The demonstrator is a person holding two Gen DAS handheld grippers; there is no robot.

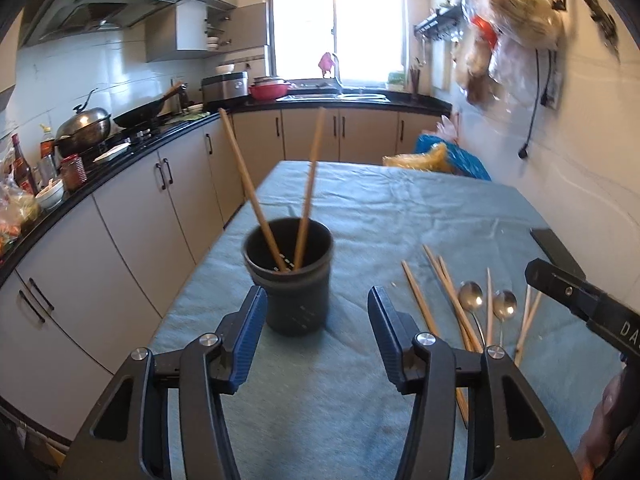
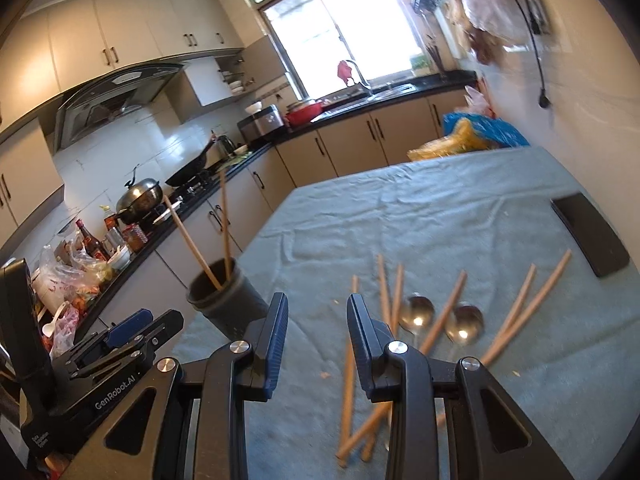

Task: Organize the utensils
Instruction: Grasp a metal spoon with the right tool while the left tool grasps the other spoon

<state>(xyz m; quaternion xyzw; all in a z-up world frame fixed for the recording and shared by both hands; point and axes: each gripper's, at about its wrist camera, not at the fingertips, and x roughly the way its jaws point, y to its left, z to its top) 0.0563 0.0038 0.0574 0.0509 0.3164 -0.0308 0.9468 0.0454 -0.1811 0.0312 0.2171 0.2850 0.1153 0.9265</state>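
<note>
Two wooden chopsticks (image 1: 276,196) already stood in the dark utensil cup (image 1: 289,276), leaning apart against its rim, so the sorting looked partly done. The cup sat straight ahead of the left gripper (image 1: 318,322), just past its fingertips, on the table (image 1: 400,208) with its blue-grey cloth. Left gripper was spread, nothing between the jaws; probably free for the next pick or to steady the cup.

Right gripper (image 2: 318,330) was also parted, narrower, and empty. The loose chopsticks (image 2: 444,320) lay scattered ahead of it and under it, some crossing each other, with two metal spoons (image 2: 418,314) bowl-up among them just beyond its right finger. One chopstick ran below the jaw gap but was not pinched. Likely the right gripper hung over the pile because that side fed the cup.

A dark flat phone-like slab (image 2: 590,236) lay far right of the right gripper, well apart from the utensils. Crossed sticks could make a clean single pick awkward. Cup was to the left of the right gripper, near.
</note>
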